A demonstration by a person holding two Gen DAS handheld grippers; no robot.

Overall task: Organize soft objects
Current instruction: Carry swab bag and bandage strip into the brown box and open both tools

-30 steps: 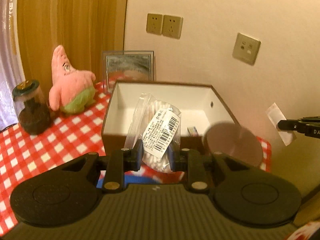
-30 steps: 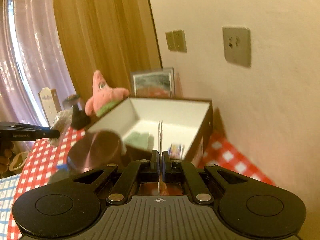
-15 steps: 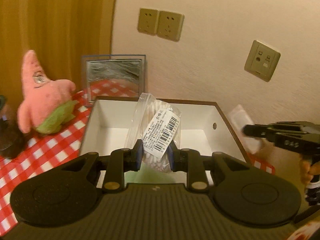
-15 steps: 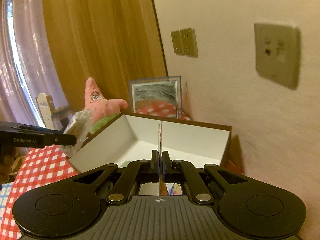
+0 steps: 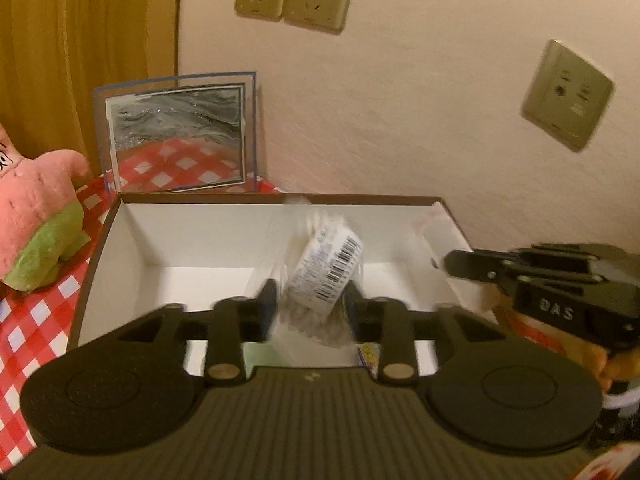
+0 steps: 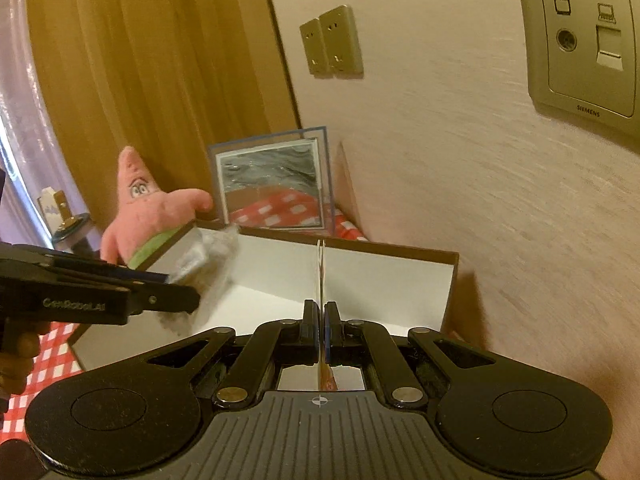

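A release step is in hand, with the box (image 5: pixel 256 240) taken as the landmark throughout. The left hand-held gripper (image 5: pixel 308 304) is held over the box's near wall, and its jaws are opening; the bag (image 5: pixel 320 280), a clear packet with a barcode label and white soft contents, is seen blurred between the fingers (image 5: pixel 267 300) and appears to be slipping down into the box rather than pressed by them. The right hand-held gripper (image 6: pixel 320 330) is poised at the box's right end with its jaws closed flat on a thin sheet (image 6: pixel 321 268), which is seen edge-on and stands upright above the box's interior; what the sheet is cannot be told. Inside the box, near its front wall, a pale green item and a small printed packet are partly visible beneath the left hand-held gripper. A plush (image 5: pixel 36 216) sits on the counter (image 5: pixel 24 340) just left of the box, outside it, and a frame (image 5: pixel 176 132) leans against the wall behind the box. The task is judged partly done: the bag is being delivered, the sheet is not yet let go, and the plush is not yet boxed. The next move is judged to call for the left jaws to be spread fully and lifted clear of the box, for the sheet to be lowered inside and released, and then for the plush to be taken up with a wide, gentle grasp.
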